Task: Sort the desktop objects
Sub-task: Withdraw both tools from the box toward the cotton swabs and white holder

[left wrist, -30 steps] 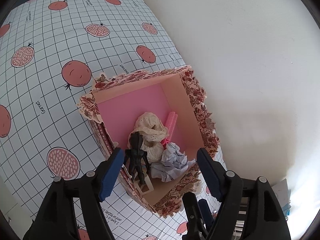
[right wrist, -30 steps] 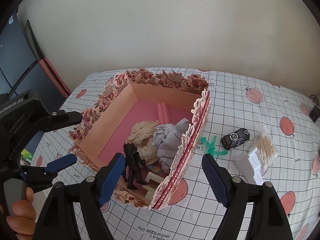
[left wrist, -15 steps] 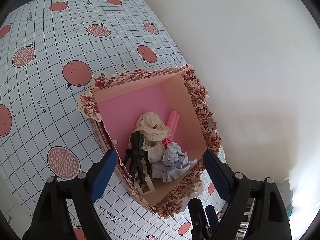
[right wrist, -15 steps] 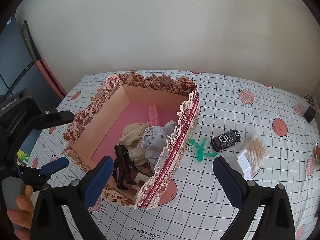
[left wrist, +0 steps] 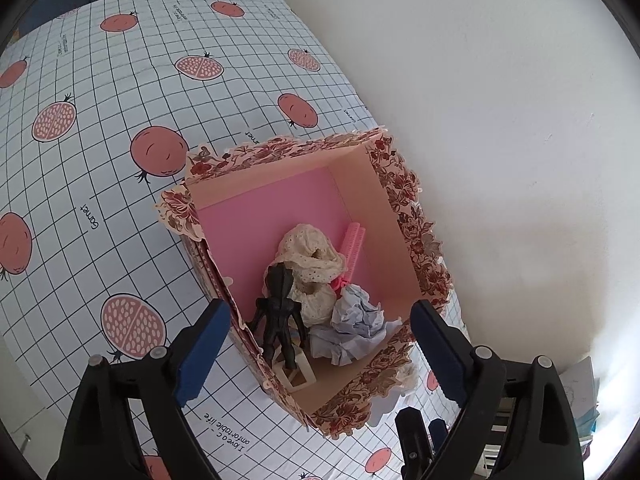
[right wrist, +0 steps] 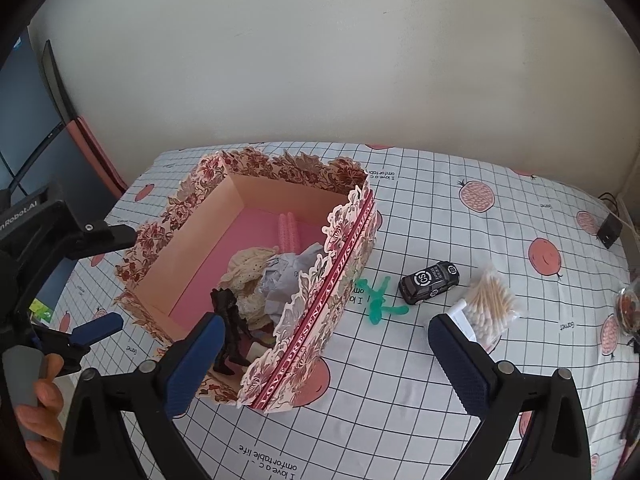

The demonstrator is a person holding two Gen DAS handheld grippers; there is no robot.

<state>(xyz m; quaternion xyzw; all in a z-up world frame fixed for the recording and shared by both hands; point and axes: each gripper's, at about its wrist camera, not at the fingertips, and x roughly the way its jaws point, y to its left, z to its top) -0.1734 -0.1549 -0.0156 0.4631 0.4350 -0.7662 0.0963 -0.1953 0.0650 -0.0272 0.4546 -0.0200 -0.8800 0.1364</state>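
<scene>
A floral paper box (left wrist: pixel 416 224) (right wrist: pixel 340 256) with a pink floor stands on the checked tablecloth. Inside are a black figurine (left wrist: pixel 280 312) (right wrist: pixel 230 328), a cream lace cloth (left wrist: pixel 310 260) (right wrist: pixel 248 264), crumpled pale-blue paper (left wrist: pixel 352 328) (right wrist: pixel 286 276) and a pink comb (left wrist: pixel 352 246) (right wrist: pixel 288 228). On the cloth right of the box lie a green toy figure (right wrist: pixel 378 296), a black toy car (right wrist: pixel 430 280) and a bag of cotton swabs (right wrist: pixel 490 304). My left gripper (left wrist: pixel 320 356) is open and empty above the box's near end. My right gripper (right wrist: pixel 324 360) is open and empty in front of the box.
A white wall runs behind the table. The left gripper and the hand holding it (right wrist: pixel 44 320) show at the left of the right wrist view. A glass jar (right wrist: pixel 628 304) and a small black adapter (right wrist: pixel 610 230) sit at the far right.
Both grippers have opened wider and pulled back and up from the box. The figurine stays standing inside the box.
</scene>
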